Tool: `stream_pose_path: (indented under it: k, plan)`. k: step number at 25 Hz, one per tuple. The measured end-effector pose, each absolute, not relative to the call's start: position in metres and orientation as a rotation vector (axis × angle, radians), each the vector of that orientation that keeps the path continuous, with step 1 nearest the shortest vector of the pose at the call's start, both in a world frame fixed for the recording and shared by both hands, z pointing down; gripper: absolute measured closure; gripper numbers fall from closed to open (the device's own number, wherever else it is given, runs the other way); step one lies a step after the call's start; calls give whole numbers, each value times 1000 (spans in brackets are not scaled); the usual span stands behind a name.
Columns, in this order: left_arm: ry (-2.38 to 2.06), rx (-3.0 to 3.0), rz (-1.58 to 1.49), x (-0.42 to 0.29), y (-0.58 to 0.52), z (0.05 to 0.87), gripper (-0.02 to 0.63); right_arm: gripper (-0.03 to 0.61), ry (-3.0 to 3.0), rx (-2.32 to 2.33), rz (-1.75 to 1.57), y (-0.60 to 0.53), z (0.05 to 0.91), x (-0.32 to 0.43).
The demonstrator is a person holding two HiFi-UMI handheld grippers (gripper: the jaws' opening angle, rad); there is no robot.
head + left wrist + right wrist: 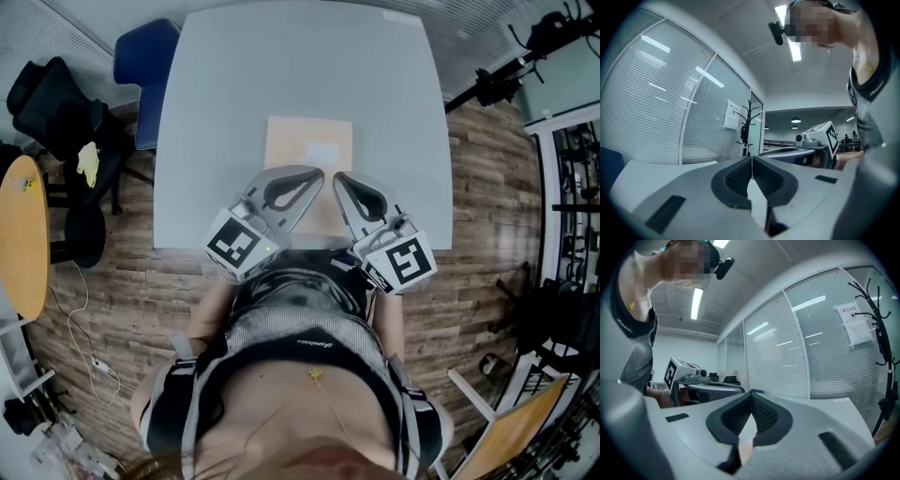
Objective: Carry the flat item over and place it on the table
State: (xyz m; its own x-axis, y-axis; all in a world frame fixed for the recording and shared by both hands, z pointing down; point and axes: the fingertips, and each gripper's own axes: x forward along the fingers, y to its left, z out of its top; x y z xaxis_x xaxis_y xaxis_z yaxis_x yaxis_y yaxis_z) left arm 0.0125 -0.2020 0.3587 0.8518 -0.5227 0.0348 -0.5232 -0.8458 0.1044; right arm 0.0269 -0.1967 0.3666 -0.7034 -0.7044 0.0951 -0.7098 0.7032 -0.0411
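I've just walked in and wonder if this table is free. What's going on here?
A person stands at the near edge of the grey table with a gripper in each hand. A flat beige item lies on the table in front of them. The left gripper and the right gripper are both shut with nothing between their jaws. Their tips sit close together over the item's near end. Whether they touch it can't be told.

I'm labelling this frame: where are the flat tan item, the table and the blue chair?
flat tan item (309, 141), head view, bare upper face.
table (281, 66), head view, far top.
blue chair (142, 66), head view, padding.
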Motion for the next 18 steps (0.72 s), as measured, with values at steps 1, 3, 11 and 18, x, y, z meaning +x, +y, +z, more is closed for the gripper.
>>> stream_pose_path:
  k: [1,3,11,18]
  plan:
    - [-830,2914,7,12,-202,358,603,580,-2831,1176,113,-197,367,27]
    - [-831,2912,-3,12,-202,356,603,580,-2830,1171,106,-196,367,27]
    - [-828,2904,6,12,-204,359,603,580,-2804,1151,128,-197,373,23]
    - [-818,2893,8,12,-205,362,603,580,-2799,1142,93,-199,375,22]
